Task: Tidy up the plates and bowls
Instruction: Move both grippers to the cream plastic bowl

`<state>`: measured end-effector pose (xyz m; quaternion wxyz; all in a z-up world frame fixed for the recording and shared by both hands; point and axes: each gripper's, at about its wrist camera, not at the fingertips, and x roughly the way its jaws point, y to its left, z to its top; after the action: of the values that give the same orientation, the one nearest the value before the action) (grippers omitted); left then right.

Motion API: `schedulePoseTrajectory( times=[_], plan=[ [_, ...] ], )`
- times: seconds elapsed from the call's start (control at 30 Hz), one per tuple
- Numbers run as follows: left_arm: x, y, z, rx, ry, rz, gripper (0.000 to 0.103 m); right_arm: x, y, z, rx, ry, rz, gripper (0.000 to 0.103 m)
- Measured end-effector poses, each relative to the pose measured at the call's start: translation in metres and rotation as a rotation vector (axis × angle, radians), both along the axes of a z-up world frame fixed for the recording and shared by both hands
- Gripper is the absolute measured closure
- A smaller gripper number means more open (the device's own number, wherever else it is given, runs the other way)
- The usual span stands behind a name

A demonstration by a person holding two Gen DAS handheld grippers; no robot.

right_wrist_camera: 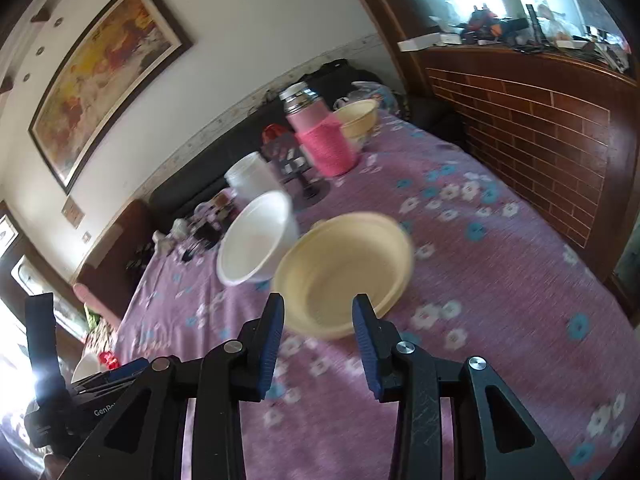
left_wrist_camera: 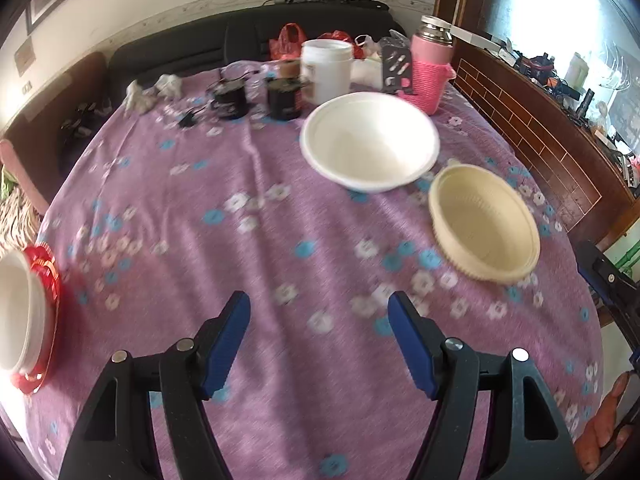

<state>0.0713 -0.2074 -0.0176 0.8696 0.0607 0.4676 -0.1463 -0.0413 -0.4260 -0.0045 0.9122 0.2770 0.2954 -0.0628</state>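
Nearest in the left wrist view, the left gripper stands released, its blue-padded jaws wide apart with only the purple flowered tablecloth between them; it tilts steeply down at the table. Off to its left, at the frame edge, a white bowl sits on a red plate. Ahead and to its right lies the cream bowl, upright, and just beyond that the large white bowl, the two close together but whether touching is unclear through blur. At the far right edge a hand grips the other tool.

The right gripper is also unclenched, jaws narrower and holding nothing, pointing less steeply. The cream bowl lies just past its fingertips, with the white bowl beyond and to the left. The only legible writing is on the left tool's body at lower left, reading "GenRo", cut off.

Farther off stand a white tub and a pink flask in a knitted sleeve. Only the right view shows another cream bowl behind the flask and a framed painting on the wall.
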Motion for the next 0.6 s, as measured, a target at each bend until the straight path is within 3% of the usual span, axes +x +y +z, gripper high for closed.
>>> schedulePoseTrajectory(
  times=[0.33, 0.6],
  plan=[
    [0.036, -0.056, -0.011, -0.004, 0.072, -0.019, 0.032, 0.032, -0.046, -0.014, 0.027, 0.040, -0.058, 0.053],
    [0.063, -0.082, -0.021, -0.011, 0.148, -0.018, 0.032, 0.056, -0.073, -0.037, 0.161, 0.037, -0.058, 0.048]
  ],
)
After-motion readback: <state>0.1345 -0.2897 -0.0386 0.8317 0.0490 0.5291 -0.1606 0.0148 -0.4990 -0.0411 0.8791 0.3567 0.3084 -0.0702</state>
